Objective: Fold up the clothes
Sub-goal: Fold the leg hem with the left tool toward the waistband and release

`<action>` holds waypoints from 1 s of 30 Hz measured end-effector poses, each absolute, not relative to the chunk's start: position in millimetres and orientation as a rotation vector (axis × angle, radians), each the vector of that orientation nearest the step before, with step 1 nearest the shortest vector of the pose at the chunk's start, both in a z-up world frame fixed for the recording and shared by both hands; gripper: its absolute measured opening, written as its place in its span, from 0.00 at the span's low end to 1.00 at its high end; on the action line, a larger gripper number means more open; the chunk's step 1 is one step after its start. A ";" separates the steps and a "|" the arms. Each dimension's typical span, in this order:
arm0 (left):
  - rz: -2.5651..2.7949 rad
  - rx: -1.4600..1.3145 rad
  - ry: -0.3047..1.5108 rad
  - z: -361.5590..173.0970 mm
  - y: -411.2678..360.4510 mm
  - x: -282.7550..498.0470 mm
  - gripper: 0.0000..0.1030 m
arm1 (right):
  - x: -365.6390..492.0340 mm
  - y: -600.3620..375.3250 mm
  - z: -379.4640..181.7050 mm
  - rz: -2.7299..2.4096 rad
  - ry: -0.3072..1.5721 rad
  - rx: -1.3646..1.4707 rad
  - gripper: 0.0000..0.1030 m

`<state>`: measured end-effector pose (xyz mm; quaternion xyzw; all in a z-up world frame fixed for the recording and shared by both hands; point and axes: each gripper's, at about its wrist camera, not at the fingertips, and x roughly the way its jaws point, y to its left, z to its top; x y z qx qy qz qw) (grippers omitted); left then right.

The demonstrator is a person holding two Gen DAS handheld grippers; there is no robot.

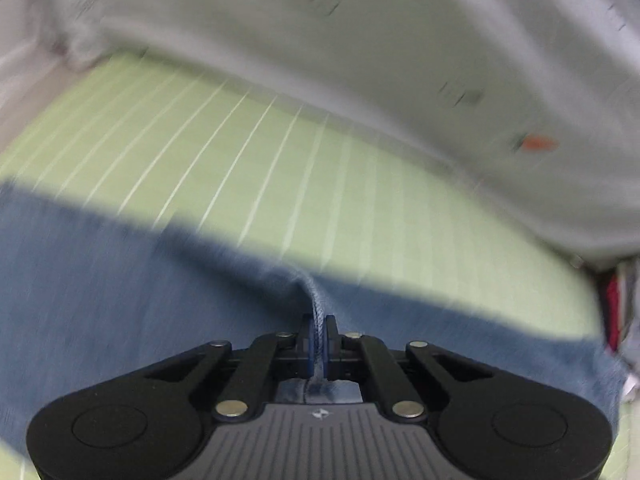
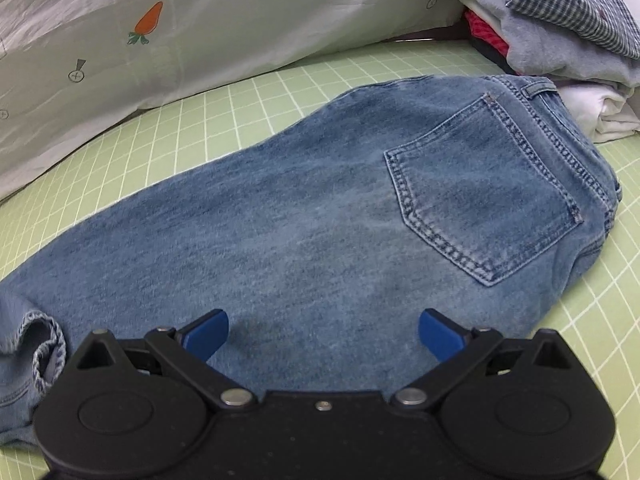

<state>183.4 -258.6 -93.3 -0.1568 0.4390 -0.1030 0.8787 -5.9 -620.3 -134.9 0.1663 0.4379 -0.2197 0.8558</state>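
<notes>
No readable writing; left claw (image 1: 319, 344) pinches the jeans (image 2: 320, 220) hem, right claw (image 2: 323, 334) gapes empty.

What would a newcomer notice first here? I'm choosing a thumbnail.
The blue jeans spread across the green grid mat, back pocket up. The left tongs pinch a ridge of denim, while the right tongs stand open over the jeans. A white carrot-print cloth lies behind, a clothes pile at right.
</notes>
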 end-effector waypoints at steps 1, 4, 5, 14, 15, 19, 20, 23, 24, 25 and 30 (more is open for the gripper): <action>-0.205 -0.320 0.885 -90.4 -264.2 189.1 0.10 | -3.4 -619.0 -134.1 -0.463 0.921 0.333 1.00; -0.153 -0.235 0.851 -84.9 -280.5 198.9 0.71 | 6.7 -611.1 -131.5 -0.461 0.923 0.270 1.00; -0.142 -0.200 0.848 -84.7 -280.9 195.9 0.80 | 9.6 -607.7 -130.2 -0.454 0.919 0.262 1.00; 0.114 -0.113 0.998 -109.4 -198.0 147.6 0.81 | 37.0 -537.2 -120.9 -0.265 0.905 0.301 0.98; 0.155 -0.122 1.014 -111.6 -183.1 141.2 0.81 | 39.8 -525.9 -119.8 -0.231 0.903 0.305 0.95; 0.266 -0.150 1.064 -118.7 -126.2 116.8 0.81 | 50.1 -484.8 -115.7 -0.116 0.883 0.295 0.89; 0.288 -0.151 1.074 -120.1 -112.8 111.2 0.81 | 53.3 -477.5 -117.4 -0.103 0.891 0.304 0.85; 0.339 -0.147 1.086 -123.0 -81.0 108.8 0.81 | 62.4 -460.0 -127.7 -0.088 0.930 0.343 0.71; 0.347 -0.150 1.088 -122.9 -70.0 109.3 0.81 | 64.3 -455.3 -132.1 -0.086 0.944 0.352 0.62; 0.358 -0.153 1.089 -123.5 -61.3 109.8 0.81 | 64.9 -450.9 -136.3 -0.083 0.955 0.358 0.57; 0.386 -0.194 1.075 -129.9 -24.6 111.8 0.84 | 62.3 -429.8 -138.9 -0.028 0.975 0.277 0.17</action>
